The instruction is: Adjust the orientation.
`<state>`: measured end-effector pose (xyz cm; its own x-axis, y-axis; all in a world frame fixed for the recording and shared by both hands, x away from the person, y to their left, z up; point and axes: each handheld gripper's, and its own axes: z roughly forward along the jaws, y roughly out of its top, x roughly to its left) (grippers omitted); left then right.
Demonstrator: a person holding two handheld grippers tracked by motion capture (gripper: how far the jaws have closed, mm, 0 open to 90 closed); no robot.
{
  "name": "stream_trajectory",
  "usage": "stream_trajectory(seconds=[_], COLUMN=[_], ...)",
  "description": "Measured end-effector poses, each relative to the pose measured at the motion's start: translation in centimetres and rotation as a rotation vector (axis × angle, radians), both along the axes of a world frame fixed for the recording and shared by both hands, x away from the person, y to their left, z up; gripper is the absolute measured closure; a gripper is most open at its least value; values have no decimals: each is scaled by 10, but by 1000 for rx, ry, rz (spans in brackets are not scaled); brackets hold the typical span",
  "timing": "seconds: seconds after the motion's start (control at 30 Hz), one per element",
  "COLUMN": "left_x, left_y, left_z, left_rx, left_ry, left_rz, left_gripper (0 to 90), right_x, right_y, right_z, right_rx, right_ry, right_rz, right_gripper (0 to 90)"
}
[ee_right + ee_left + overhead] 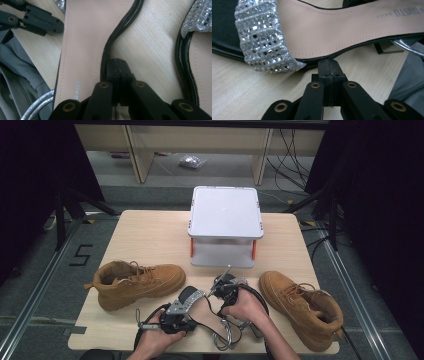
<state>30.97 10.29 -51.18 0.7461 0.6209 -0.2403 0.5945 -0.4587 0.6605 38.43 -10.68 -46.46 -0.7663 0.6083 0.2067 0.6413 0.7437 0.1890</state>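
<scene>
Sandals with pink insoles and black edges lie at the near middle of the table [150, 240], largely covered in the high view by the person's hands and both tools. One sandal [352, 27] lies in the left gripper view, its glittering silver strap [265, 40] across the toe; the printed brand on the insole is cut off at the frame edge. The left gripper [329, 71] has its jaws fully closed together, empty, tips just at the sole's black edge. The right gripper [117, 68] is likewise closed tight on nothing, its tips against the black edge of that sandal's insole [82, 45]. A second sandal [200, 65] is cut off at the right. Tan boots [137, 282] [302, 307] flank the hands; a white lidded box [226, 212] stands behind.
</scene>
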Motion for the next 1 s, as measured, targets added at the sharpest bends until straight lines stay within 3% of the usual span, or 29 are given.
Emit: stream_trajectory(seconds=[0.07, 0.13, 0.17, 0.2, 0.43, 0.5, 0.57, 0.6, 0.7, 0.73, 0.8, 1.0], left_x=[1, 2, 5, 6, 15, 18, 20, 23, 27, 28, 28, 30], left_y=[0, 0, 2, 1, 3, 5, 6, 9, 13, 13, 13, 15], left_z=[0, 0, 1, 1, 3, 2, 2, 3, 3, 3, 3, 3], left_rx=[-8, -2, 15, 7, 22, 12, 13, 34, 45, 41, 43, 45], left_ry=[0, 6, -4, -5, 20, 16, 5, -7, -12, -5, -9, -18], left_rz=[12, 34, 9, 33, 23, 51, 55, 69, 85, 90, 95, 99], left_gripper=[898, 898, 898, 898, 897, 898, 898, 898, 899, 898, 898, 898], right_x=[-1, -2, -3, -4, -5, -8, -8, -9, -12, -11, -11, -11], right_y=[1, 2, 3, 3, 2, 5, 5, 6, 13, 13, 15, 16], right_z=[0, 0, 0, -1, -2, -2, -3, -6, -9, -10, -11, -13], right_rx=[0, 10, 11, 12, 28, 39, 47, 78, 100, 91, 108, 113], right_ry=[-8, 13, 15, 4, -17, 7, 15, 30, 48, 24, 22, 7], right_rz=[4, 0, -5, -5, -30, -68, -67, -45, -63, -37, -25, -34], right_gripper=[900, 900, 900, 900, 900, 900, 900, 900, 900, 900, 900, 900])
